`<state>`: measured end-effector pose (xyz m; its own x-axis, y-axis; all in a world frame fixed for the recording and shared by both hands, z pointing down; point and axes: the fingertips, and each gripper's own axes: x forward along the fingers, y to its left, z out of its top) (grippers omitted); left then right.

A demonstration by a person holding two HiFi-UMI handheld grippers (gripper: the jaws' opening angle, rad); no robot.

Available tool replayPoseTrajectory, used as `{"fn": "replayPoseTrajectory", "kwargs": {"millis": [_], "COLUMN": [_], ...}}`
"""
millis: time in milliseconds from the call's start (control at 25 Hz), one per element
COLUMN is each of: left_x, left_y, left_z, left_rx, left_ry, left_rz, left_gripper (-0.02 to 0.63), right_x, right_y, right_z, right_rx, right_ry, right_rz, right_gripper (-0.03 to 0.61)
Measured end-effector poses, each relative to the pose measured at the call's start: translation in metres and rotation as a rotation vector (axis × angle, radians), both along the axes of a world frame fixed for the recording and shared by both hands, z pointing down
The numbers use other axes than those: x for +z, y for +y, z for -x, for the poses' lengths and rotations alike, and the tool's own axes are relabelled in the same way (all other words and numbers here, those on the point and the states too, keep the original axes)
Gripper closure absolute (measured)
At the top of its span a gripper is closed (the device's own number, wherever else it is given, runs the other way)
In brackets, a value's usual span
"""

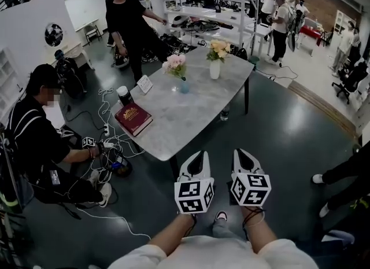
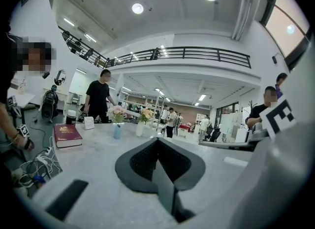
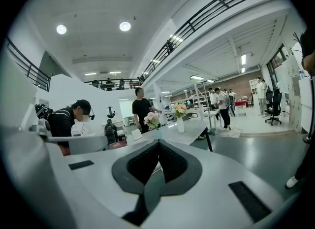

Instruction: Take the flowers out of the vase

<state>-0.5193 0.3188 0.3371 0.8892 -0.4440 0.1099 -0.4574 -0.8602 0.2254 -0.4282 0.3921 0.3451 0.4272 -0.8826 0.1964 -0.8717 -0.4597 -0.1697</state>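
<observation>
- Lower centre: your left gripper [image 1: 200, 157] and right gripper [image 1: 241, 153] are both closed on nothing.
- Upper centre: yellow flowers [image 1: 218, 48] sit in a white vase [image 1: 214, 69] on the grey table [image 1: 191, 114].

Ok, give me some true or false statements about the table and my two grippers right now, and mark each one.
1. Both bunches of flowers stand in vases on the table. True.
2. The left gripper holds a pink flower. False: its jaws are together with nothing between them.
3. The right gripper is shut and empty. True.
4. The red book lies on the floor. False: it lies on the table, near its left corner.
5. The pink flowers stand in the white vase. False: they are in the small blue vase; the white vase holds the yellow flowers.
</observation>
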Motion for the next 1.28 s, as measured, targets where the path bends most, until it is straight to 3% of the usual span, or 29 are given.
{"fn": "replayPoseTrajectory", "kwargs": {"millis": [560, 1280], "left_x": [-0.002, 0.003], "left_y": [-0.023, -0.046], "left_z": [-0.08, -0.155], "left_rx": [-0.049, -0.145], "left_ry": [-0.026, -0.062], "left_rz": [-0.003, 0.0], "left_gripper": [0.606, 0.606], "right_x": [-0.004, 0.003], "right_y": [-0.031, -0.058], "right_z": [-0.081, -0.162], "right_rx": [-0.074, -0.171], "right_ry": [-0.015, -0.04], "right_rz": [0.003, 0.01], "right_gripper": [0.574, 0.574]}}
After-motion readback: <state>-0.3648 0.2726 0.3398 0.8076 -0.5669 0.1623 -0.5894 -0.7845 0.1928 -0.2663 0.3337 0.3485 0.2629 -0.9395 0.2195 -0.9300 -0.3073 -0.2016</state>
